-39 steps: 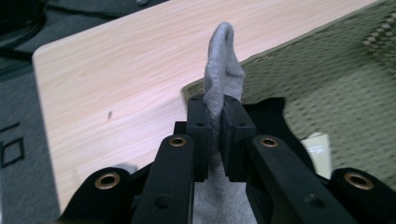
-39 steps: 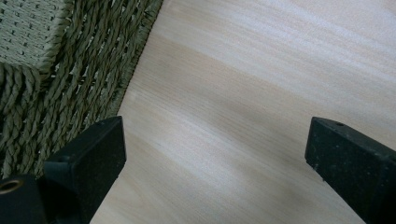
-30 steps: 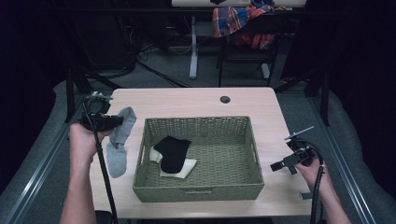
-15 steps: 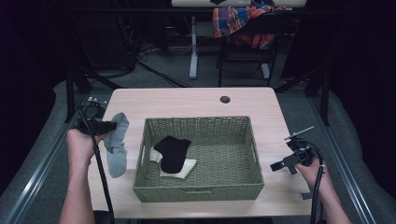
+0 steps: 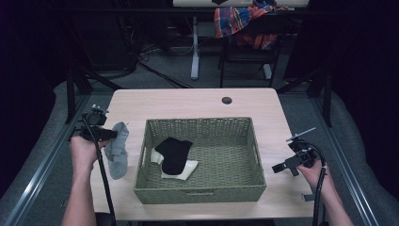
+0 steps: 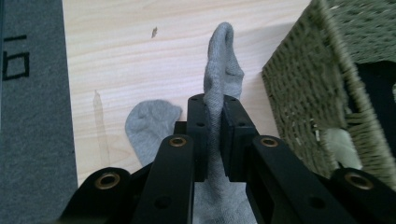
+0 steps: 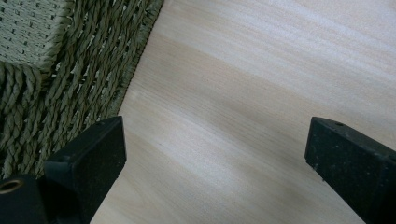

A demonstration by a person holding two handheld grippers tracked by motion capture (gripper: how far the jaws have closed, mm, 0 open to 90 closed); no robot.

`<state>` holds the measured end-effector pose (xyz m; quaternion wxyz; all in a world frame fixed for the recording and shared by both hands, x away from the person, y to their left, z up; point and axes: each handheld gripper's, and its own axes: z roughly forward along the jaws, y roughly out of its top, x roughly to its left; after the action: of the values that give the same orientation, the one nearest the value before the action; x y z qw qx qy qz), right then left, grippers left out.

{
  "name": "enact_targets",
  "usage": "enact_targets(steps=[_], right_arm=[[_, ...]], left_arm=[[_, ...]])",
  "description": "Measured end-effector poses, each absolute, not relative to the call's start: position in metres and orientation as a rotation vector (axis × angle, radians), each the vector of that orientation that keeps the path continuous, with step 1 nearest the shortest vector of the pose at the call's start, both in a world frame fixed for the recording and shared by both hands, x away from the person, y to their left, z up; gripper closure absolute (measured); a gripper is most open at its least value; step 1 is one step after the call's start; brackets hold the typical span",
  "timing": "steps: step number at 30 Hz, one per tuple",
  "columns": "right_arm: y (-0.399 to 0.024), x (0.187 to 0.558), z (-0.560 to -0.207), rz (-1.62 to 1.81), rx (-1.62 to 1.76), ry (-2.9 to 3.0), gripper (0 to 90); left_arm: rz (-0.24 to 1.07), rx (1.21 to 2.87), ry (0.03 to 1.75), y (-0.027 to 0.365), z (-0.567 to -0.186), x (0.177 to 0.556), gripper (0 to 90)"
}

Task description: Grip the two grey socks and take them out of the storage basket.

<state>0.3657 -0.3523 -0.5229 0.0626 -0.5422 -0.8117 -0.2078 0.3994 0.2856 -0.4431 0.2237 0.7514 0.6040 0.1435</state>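
- The left claw (image 5: 107,134) is clamped tight on a fold of the grey sock (image 5: 117,149), with cloth standing up between its jaws in the left gripper view (image 6: 219,100)
- Against the frames of a second ago, that claw has come a little nearer the person and lower beside the woven basket (image 5: 141,162), and the sock has drawn with it; its upper end, which was bunched up by the claw, now hangs straighter
- The sock lies just left of the basket, outside its left wall, its lower part trailing on the bench (image 5: 188,101) and its toe end resting flat behind the jaws (image 6: 152,119)
- Inside the basket, toward its left half, a black sock (image 5: 173,153) lies over a white one (image 5: 181,168); neither has shifted
- The right claw (image 5: 281,166) hangs just off the basket's right wall, jaws spread wide with nothing between them, bare bench below (image 7: 224,116); it has held its place
- My reading: the grip is secured and the lift is only starting, so the grey sock has yet to clear the rim; it must rise above the left wall before swinging across to join the pair
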Motion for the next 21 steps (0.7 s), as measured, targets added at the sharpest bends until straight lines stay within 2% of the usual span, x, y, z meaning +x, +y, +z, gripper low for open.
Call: enact_targets(steps=[9,14,17,18,19,21], right_arm=[[-0.352,0.366,-0.524,-0.630,-1.642,-2.449,5.2],[-0.352,0.366,-0.524,-0.619,-1.635,-2.454,5.2],[-0.352,0.366,-0.524,-0.615,-1.632,-2.456,5.2],[-0.352,0.366,-0.524,-0.616,-1.633,-2.456,5.2],[-0.353,0.366,-0.523,-0.621,-1.634,-2.455,5.2],[-0.353,0.366,-0.524,-0.621,-1.634,-2.454,5.2]], left_arm=[[0.257,2.102,1.761,0.298,-0.487,0.411,82.7],[0.198,2.133,1.786,0.301,-0.505,0.416,78.2],[0.176,2.144,1.794,0.304,-0.511,0.418,66.6],[0.173,2.149,1.803,0.305,-0.511,0.418,66.6],[0.178,2.135,1.806,0.307,-0.508,0.417,51.7],[0.187,2.113,1.804,0.309,-0.503,0.416,39.6]])
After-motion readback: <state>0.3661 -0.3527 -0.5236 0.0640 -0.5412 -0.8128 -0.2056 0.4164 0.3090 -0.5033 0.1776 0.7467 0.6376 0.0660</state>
